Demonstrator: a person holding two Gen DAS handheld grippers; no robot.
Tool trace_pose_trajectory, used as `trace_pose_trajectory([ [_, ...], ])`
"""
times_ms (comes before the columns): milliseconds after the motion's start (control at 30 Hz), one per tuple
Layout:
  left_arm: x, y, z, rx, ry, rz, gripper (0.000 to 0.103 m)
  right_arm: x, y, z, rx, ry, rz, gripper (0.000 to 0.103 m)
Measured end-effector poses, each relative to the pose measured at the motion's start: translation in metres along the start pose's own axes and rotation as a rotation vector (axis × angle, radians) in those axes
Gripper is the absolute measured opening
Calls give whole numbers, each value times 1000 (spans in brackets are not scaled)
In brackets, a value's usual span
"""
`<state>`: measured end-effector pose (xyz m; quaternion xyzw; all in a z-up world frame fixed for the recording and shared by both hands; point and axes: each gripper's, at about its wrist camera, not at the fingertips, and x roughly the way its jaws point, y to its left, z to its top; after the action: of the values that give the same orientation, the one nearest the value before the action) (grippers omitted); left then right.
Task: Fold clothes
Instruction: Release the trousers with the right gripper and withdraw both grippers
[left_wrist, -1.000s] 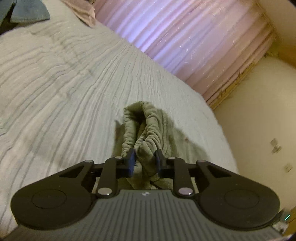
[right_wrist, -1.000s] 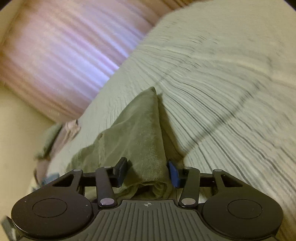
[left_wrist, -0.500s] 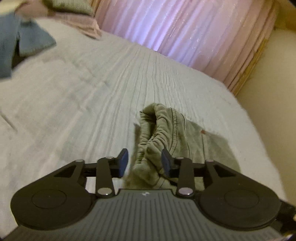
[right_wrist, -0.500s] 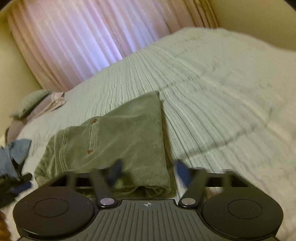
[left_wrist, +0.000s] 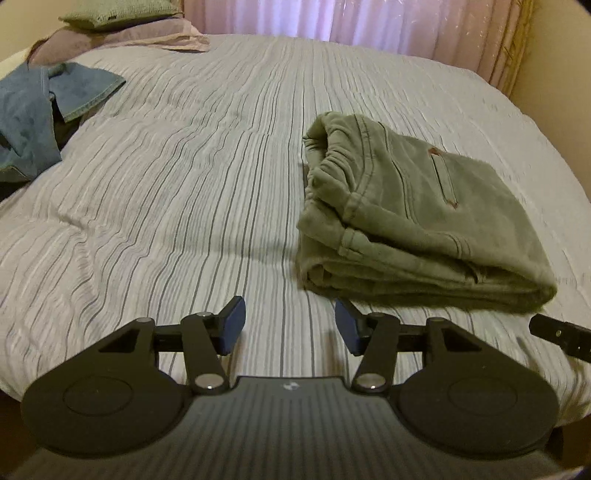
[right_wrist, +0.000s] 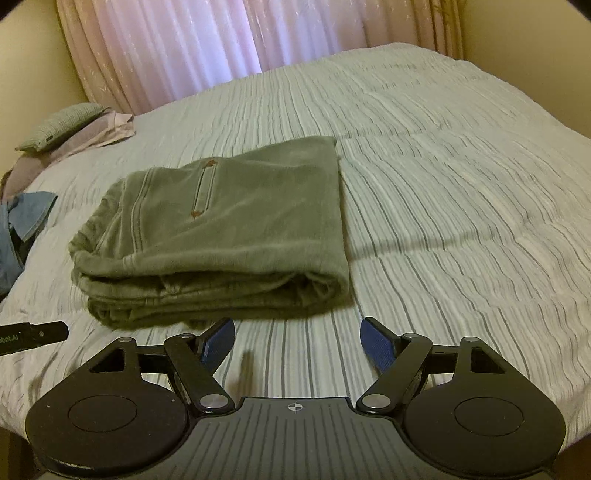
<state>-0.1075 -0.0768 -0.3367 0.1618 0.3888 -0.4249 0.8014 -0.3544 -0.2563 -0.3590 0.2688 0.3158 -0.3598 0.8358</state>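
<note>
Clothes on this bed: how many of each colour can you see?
Olive green, folded trousers: 1
Blue denim, rumpled: 1
Pinkish-mauve garment, at the bed's far corner: 1
Green knit piece, on top of the mauve one: 1
Total: 4

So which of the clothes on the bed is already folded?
The olive-green trousers, lying as a flat, layered rectangle nearest the jaws. The blue denim garment lies crumpled at the bed's edge, and the pink and green pieces sit heaped far back.

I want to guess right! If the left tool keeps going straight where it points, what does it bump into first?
Probably the striped bedspread. The left tool, its jaws opening and empty, aims just left of the folded green trousers.
</note>
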Motion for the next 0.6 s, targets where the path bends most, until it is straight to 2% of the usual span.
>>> trace_pose_trajectory([
  [333, -22, -4, -10, 15, -26, -3, 50, -19, 3, -8, -3, -6, 4, 78],
  [600, -25, -6, -14, 21, -25, -5, 51, -22, 1, -10, 2, 1, 0, 78],
])
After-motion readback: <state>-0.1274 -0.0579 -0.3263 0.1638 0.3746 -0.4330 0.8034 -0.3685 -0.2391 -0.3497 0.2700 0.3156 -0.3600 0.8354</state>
